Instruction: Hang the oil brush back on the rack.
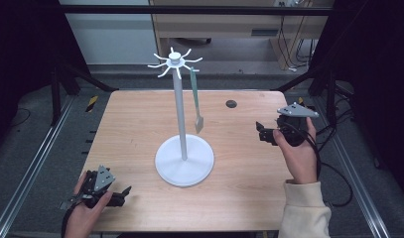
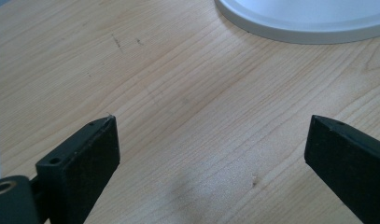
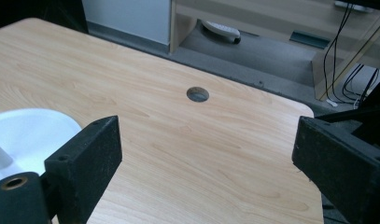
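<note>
resting low at the near left corner of the wooden table (image 1: 140, 114): left hand (image 1: 83, 215) wrapped around the left gripper (image 1: 121, 193), jaws spread wide over bare wood, pointing toward the white stand (image 1: 183, 158). cutting off at the bottom edge: left forearm. reaching in from the near right, in a cream sleeve (image 1: 304, 210): right hand (image 1: 299, 153), gripping the right gripper (image 1: 260, 133) above the right side of the table, jaws gaping wide with nothing between, aiming left toward the stand's pole. standing at mid-table: one stand, round base, tall pole, hooks fanning out at the top, hard counting them exactly. hanging from a right-side hook, clear of the table: one pale green spatula (image 1: 196, 106), blade down. sitting farther back right: one dark round hole (image 3: 197, 94) in the tabletop.
</note>
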